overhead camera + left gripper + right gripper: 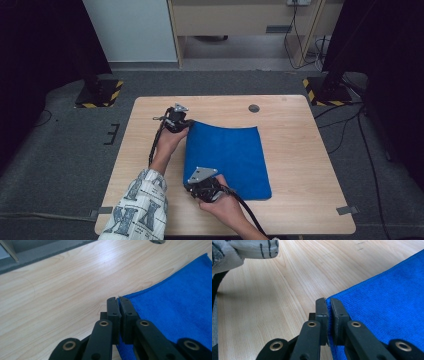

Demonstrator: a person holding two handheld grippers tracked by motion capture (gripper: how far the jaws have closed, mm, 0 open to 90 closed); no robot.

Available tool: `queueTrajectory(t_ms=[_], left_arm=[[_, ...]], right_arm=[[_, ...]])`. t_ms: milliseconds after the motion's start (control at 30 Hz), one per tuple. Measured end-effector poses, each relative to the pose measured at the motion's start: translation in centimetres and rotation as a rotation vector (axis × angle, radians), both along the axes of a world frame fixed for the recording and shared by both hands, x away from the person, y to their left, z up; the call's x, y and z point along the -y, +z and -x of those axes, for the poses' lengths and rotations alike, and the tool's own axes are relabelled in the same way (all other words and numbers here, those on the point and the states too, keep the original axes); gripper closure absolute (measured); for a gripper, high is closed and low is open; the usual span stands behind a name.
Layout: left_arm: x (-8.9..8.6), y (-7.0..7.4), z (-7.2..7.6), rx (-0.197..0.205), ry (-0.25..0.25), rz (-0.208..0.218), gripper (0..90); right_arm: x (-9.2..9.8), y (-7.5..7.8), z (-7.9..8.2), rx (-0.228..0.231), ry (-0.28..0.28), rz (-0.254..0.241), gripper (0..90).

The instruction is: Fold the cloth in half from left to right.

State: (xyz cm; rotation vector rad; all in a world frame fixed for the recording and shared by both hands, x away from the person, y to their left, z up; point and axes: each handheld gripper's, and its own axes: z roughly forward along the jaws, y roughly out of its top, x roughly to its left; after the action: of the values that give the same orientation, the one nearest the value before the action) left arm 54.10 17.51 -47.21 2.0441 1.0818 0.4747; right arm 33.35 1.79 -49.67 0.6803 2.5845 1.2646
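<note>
A blue cloth point(227, 160) lies pretty much mid-table point(300, 150). The left gripper point(119, 300) has its jaws pinched on the cloth's far-left corner, lifted a bit off the wood. The right gripper point(327, 301) is clamped on the near-left corner. A patterned sleeve point(137, 210) sits left of the cloth.

Black tool point(186, 126) jaws, brass rivets; letter-patterned white sleeve point(137, 207).

the right gripper point(329, 302) pinches the corner of the blue cloth point(387, 305) between its fingers point(321, 312) (closed tight), above the pale wooden tabletop point(269, 297); a patterned sleeve point(242, 250) sits top left.
</note>
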Motion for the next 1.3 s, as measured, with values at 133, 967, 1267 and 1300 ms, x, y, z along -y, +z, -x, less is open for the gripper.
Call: queueTrajectory(t_ms=[133, 967, 1267, 1300], left_arm=[[0.0, 0.4, 0.1, -0.009, 0.005, 0.006, 87.4], [-1.9, 2.2, 0.0, -0.002, 0.042, 0.005, 87.8], [-2.8, 2.3, 0.2, -0.001, 0.05, 0.009, 87.9], [-2.9, 2.4, 0.2, 0.0, 0.05, 0.011, 87.9]], right_arm=[[0.1, 0.6, 0.1, 0.012, 0.003, -0.008, 85.8], [-1.3, 1.6, 1.1, 0.041, -0.015, -0.017, 86.0], [-1.9, 2.0, 1.2, 0.049, -0.007, -0.022, 86.9], [-2.0, 2.1, 1.3, 0.05, -0.006, -0.022, 86.9]])
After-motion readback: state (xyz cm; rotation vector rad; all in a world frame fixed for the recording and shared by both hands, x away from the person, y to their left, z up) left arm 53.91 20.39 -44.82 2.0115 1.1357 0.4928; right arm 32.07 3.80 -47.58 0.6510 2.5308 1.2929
